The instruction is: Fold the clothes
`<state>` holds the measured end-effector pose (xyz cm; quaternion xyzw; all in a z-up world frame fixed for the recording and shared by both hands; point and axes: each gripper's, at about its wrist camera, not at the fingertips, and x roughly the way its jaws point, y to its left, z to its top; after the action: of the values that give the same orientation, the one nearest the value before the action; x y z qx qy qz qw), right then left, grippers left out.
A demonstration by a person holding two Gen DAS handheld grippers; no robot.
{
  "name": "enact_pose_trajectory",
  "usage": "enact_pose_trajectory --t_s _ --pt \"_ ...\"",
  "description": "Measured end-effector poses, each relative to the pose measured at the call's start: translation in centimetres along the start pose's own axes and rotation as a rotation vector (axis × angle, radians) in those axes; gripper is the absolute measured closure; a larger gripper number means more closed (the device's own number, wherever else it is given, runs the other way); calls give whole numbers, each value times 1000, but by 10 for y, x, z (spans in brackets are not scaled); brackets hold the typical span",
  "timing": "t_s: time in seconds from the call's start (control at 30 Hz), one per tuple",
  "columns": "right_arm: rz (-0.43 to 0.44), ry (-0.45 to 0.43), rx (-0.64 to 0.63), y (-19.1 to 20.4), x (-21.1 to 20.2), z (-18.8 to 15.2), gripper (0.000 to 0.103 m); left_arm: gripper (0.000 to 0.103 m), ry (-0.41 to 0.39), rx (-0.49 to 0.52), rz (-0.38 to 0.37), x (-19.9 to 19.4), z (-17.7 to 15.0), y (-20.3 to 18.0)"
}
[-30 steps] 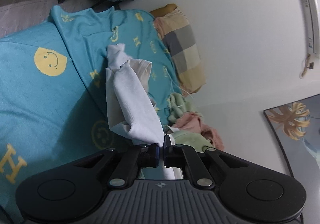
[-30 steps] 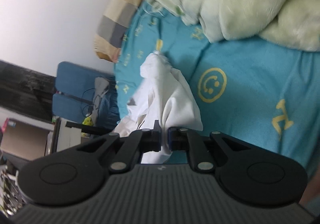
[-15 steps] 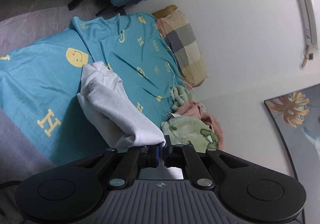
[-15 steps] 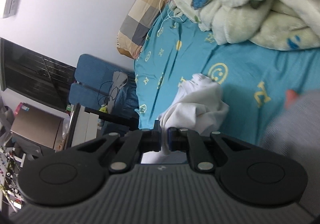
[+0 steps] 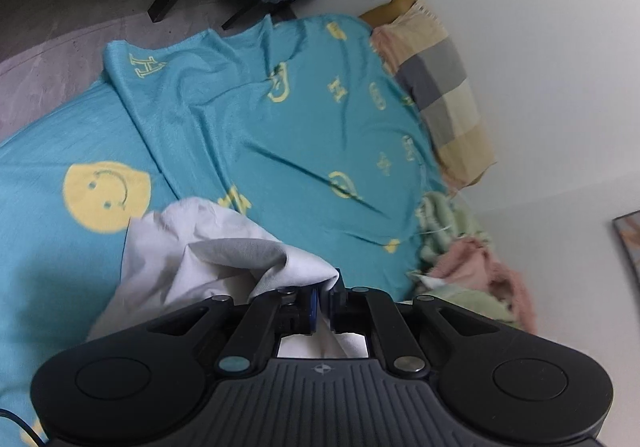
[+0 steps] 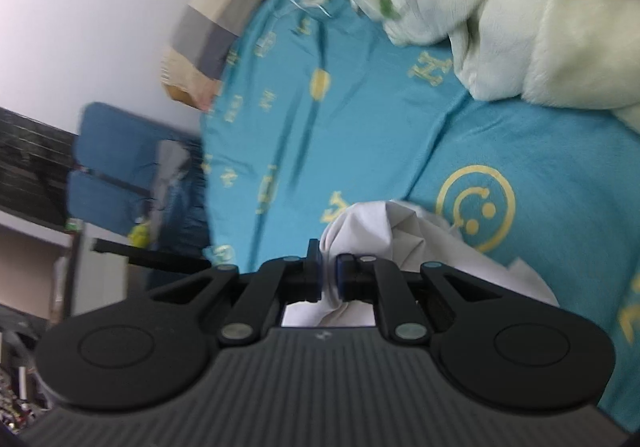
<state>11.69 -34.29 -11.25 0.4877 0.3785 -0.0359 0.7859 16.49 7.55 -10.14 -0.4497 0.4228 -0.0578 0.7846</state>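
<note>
A white garment [image 5: 192, 247] lies bunched on the teal bed sheet [image 5: 280, 135], close in front of the left gripper [image 5: 324, 299], which is shut on a fold of its edge. In the right wrist view the same white garment [image 6: 400, 243] spreads to the right of the right gripper [image 6: 329, 275], which is shut on another bunched part of it. The cloth rests low on the sheet beside a yellow smiley print [image 6: 476, 203]. How the rest of the garment lies is hidden behind the gripper bodies.
A checked pillow [image 5: 440, 87] lies at the head of the bed by the white wall. A pale green fleece blanket [image 6: 520, 7] and pink cloth [image 5: 480, 263] are heaped on the bed. A blue chair [image 6: 112, 175] with clothes stands beside the bed.
Both grippers have come down closer to the bed with the garment still held. The cloth, earlier hanging stretched, now lies bunched on the sheet near both grippers.
</note>
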Motion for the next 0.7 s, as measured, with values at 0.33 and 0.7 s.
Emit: enact_pose_trajectory --t_s 0.33,0.7 --pt "-102 51 -73 -8 65 9 92 95 44 129 78 61 14 25" --pt "53 -53 -337 30 28 -8 32 22 -101 525 130 30 -30 -29"
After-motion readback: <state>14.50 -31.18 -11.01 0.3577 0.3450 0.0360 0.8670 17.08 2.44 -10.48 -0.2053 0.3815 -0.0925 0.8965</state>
